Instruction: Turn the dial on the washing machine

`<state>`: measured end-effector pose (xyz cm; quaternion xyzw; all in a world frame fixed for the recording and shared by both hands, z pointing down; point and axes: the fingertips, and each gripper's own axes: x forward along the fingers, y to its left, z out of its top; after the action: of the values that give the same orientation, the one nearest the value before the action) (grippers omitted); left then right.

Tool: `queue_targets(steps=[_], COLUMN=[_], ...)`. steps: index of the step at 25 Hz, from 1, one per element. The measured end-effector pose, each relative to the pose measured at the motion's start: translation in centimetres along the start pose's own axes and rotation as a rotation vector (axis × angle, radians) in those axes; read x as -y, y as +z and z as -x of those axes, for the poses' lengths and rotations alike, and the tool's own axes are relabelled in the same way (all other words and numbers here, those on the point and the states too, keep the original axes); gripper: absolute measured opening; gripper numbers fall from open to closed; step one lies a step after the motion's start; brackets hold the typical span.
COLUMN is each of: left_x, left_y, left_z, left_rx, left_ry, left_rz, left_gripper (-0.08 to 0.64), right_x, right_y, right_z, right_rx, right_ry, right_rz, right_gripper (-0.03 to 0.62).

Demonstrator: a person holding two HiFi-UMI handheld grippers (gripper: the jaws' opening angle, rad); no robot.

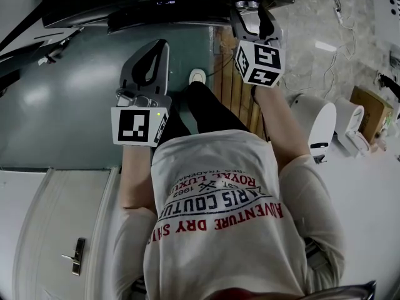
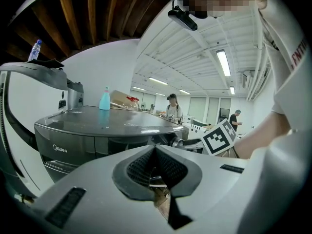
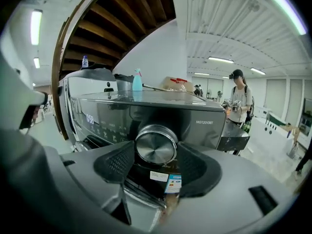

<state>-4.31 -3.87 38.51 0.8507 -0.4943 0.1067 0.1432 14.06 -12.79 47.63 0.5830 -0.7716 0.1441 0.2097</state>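
- Right tool (image 3: 156, 165): jaws spread to the width of the round silver metal dial (image 3: 156, 144), pinching it with 1 pad on each side of its rim.
- The dial sits at the frame's centre, on the front panel of the dark grey washing machine (image 3: 112, 116).
- Left tool (image 2: 155, 152): jaws pressed together on nothing, clear of the machine.

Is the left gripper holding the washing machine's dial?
No, the left gripper has its jaws together with nothing between them; the dial sits between the jaws of the right gripper.
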Motion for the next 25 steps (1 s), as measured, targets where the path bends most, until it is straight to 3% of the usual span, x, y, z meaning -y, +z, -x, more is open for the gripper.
queue_targets(steps=[6, 11, 20, 25], left_x=[-0.1, -0.2, 0.3, 0.0], left_y=[-0.7, -0.9, -1.3, -1.0], left_z=[0.3, 0.2, 0.6, 0.8], left_rx=[-0.03, -0.045, -0.065, -0.046], left_ry=[0.003, 0.011, 0.0, 0.0], left_rz=[-0.041, -0.055, -0.062, -0.067], left_gripper=[0.017, 0.017, 0.017, 0.017], right_x=[-0.9, -0.9, -1.0, -0.7], right_y=[0.5, 0.1, 0.3, 0.6], right_z=[1.0, 0.2, 0.1, 0.1], right_rx=[0.045, 0.055, 0.057, 0.037], right_ry=[-0.093, -0.153, -0.169, -0.11], right_rz=[0.271, 0.388, 0.338, 0.178], right_gripper=[0.302, 0.302, 0.288, 0.287])
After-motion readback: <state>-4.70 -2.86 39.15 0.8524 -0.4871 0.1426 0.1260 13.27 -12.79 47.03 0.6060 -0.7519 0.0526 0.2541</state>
